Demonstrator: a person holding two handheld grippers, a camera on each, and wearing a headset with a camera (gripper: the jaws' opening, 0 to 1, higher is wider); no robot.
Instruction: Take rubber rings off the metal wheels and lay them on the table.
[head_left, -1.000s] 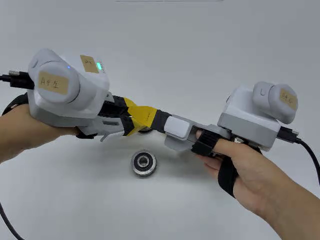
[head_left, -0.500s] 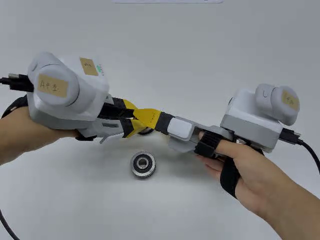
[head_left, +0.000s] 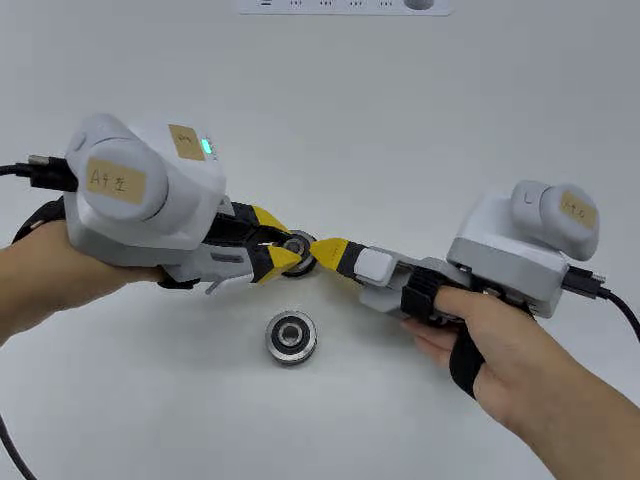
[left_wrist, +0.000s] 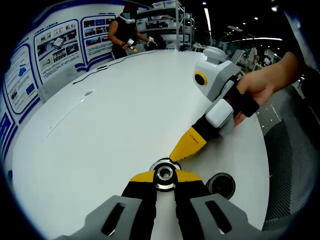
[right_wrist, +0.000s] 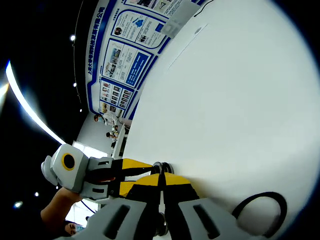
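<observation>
Two tongs are meeting over the worktop (head_left: 420, 130): left tongs (head_left: 284, 246) are grasping a metal wheel (head_left: 299, 250), and right tongs (head_left: 328, 248), clenched, are touching its rim from three o'clock. A second wheel (head_left: 291, 337) is lying at its six o'clock.

We are seeing a white power strip (head_left: 340, 6) lying far ahead, blue-bordered posters (left_wrist: 35, 55) hanging behind, and a person (left_wrist: 125, 29) standing beyond.
</observation>
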